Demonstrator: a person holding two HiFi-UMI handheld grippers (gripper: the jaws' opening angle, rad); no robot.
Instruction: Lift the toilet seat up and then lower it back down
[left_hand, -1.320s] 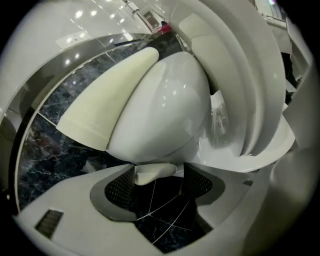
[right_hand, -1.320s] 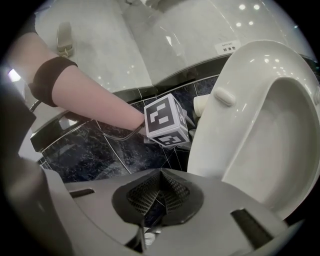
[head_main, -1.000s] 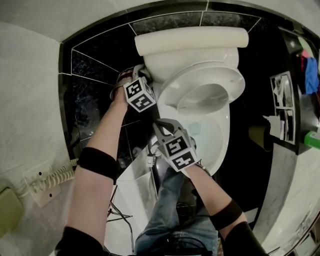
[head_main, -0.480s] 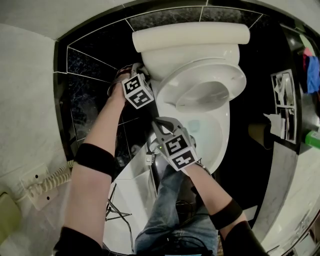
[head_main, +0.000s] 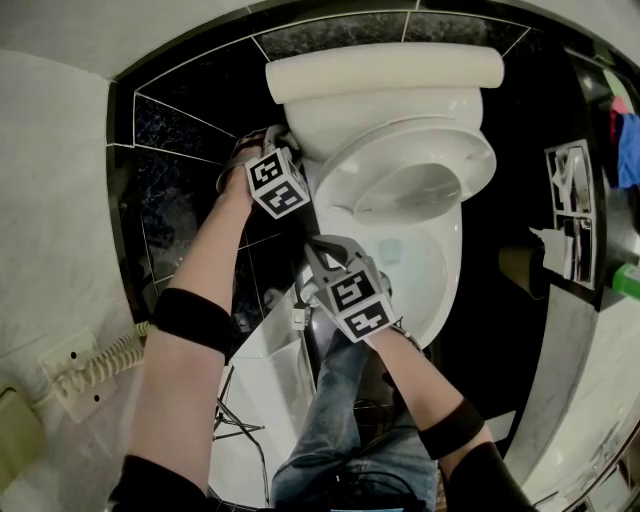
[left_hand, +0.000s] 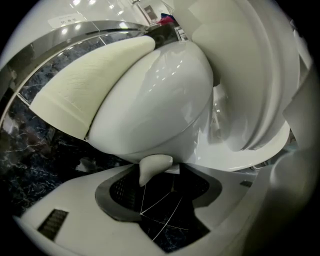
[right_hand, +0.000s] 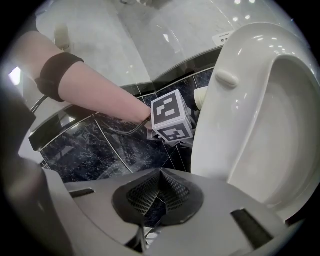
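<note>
We find the left gripper (left_hand: 161, 194) with its jaws released and standing wide. They have just been closing a little. A small white tab (left_hand: 155, 167) at the lower edge of the tank (left_hand: 155, 100) sits at their mouth, and neither pad presses on it. We cannot tell what the tab is. Dark tile with thin joint lines shows through the gap between the jaws. The tank's cream lid (left_hand: 85, 90) lies above.

The right gripper (right_hand: 159, 186) has its jaws clenched, the meshed pads meeting in a ridge with nothing between them. It hangs just beside the toilet seat (right_hand: 232, 125) and apart from it.

The seat stands raised, near upright. Its underside, with a small bumper (right_hand: 225, 78), is turned toward this gripper.

Past the right jaws we see the left gripper's marker cube (right_hand: 170, 117) close against the side of the toilet. The forearm (right_hand: 100, 92) behind it wears a black band (right_hand: 55, 75), and dark marbled tiles (right_hand: 95, 150) lie beyond.

From the head view, the seat leans back toward the tank over the open bowl (head_main: 425, 270), with the left gripper at the tank's left flank and the right one lower, beside the bowl.
</note>
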